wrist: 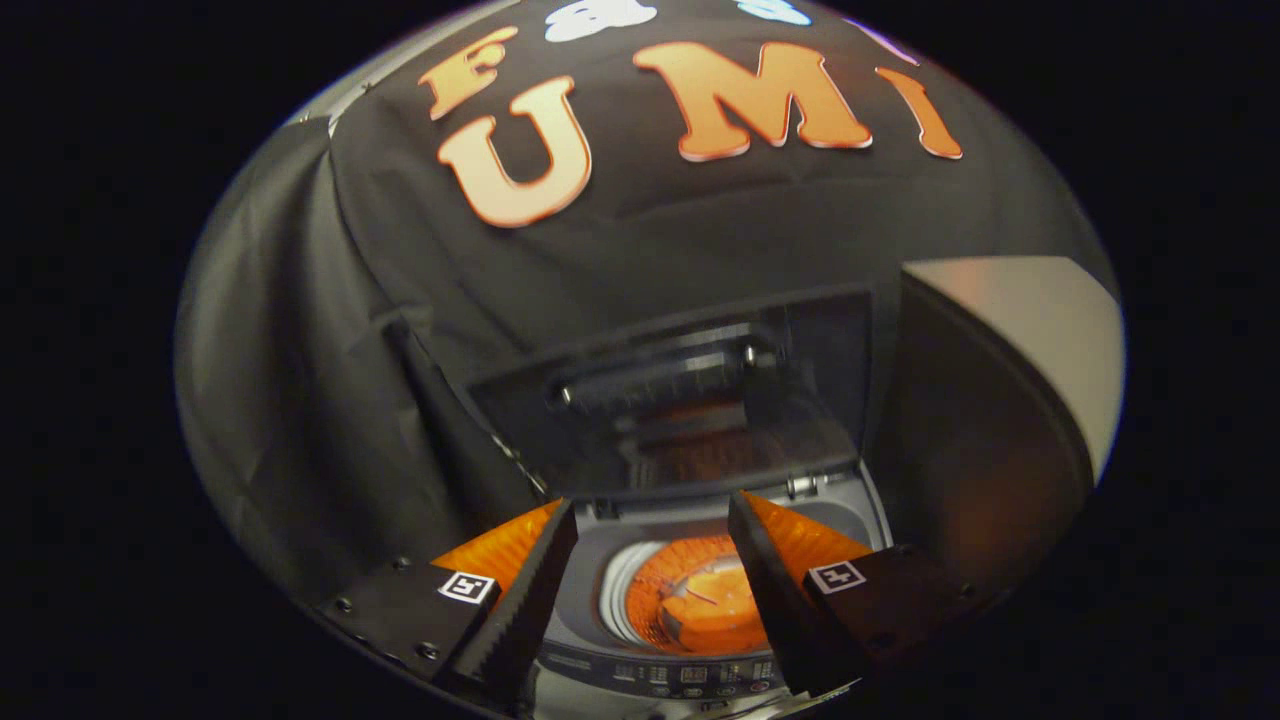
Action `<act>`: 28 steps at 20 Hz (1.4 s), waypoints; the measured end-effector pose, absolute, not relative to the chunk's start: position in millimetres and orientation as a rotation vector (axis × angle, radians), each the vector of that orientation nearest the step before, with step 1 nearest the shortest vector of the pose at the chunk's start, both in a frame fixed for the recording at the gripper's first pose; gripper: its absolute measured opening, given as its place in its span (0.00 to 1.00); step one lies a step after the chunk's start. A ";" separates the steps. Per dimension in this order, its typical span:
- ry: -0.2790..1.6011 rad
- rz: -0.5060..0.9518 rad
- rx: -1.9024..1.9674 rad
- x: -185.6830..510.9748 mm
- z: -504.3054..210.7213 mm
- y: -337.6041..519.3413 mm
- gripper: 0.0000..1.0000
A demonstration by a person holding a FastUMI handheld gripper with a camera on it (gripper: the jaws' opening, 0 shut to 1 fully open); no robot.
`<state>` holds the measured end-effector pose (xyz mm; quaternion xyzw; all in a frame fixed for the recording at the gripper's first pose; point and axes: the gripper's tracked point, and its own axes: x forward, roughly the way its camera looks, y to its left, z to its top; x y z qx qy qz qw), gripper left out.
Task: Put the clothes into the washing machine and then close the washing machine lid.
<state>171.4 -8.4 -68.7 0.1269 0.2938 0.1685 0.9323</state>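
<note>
The washing machine [585, 630] stands below and just ahead of my gripper [652, 520], its round drum open to view. An orange garment [715, 605] lies inside the drum, seen between my fingers. The dark see-through lid [680, 400] stands raised upright behind the drum opening, with a bar handle [655, 385] across it. My gripper hovers above the opening, open, with nothing between its fingers. A control panel [690, 675] runs along the machine's front edge.
A tall dark cabinet with a pale top [1010, 310] stands close to the machine's right side. Black cloth walls [330, 400] hang behind and to the left of the machine.
</note>
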 end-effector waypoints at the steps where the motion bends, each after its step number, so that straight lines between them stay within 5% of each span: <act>1: 0.556 0.348 0.259 183.4 -44.4 -10.1 0.98; 6: 0.461 0.358 0.235 250.0 25.7 -14.5 0.98; 15: 0.559 0.254 0.094 354.7 -30.9 -21.3 0.98; 28: 0.637 0.253 0.040 389.5 -87.8 -21.2 0.99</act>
